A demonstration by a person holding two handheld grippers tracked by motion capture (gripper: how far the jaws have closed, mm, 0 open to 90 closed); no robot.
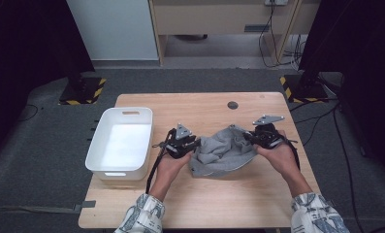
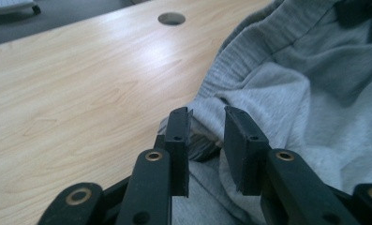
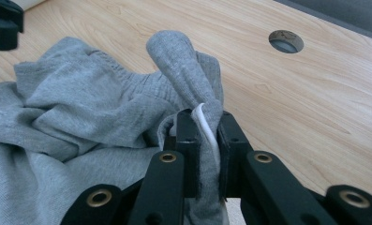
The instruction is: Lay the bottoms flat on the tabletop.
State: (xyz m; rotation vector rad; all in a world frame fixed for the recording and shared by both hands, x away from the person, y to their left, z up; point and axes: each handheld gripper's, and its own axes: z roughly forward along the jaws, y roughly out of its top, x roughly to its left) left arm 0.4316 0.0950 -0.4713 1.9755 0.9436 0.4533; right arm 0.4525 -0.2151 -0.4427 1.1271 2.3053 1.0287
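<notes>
A crumpled grey garment point(image 1: 224, 150) lies in the middle of the wooden table point(image 1: 204, 199), between my two grippers. My left gripper point(image 1: 196, 143) is at the garment's left edge. In the left gripper view its jaws point(image 2: 207, 117) stand apart, with a fold of the grey cloth point(image 2: 291, 93) lying loosely between them. My right gripper point(image 1: 250, 137) is at the garment's right side. The right gripper view shows it point(image 3: 204, 119) shut on a bunched-up fold of the garment point(image 3: 80, 108), with a white drawstring point(image 3: 207, 126) caught in the grip.
A white plastic bin point(image 1: 95, 150) stands at the table's left edge, beside my left hand. A round cable hole point(image 1: 232, 105) sits near the far edge. Cabinets, black stands and cables are on the floor beyond the table.
</notes>
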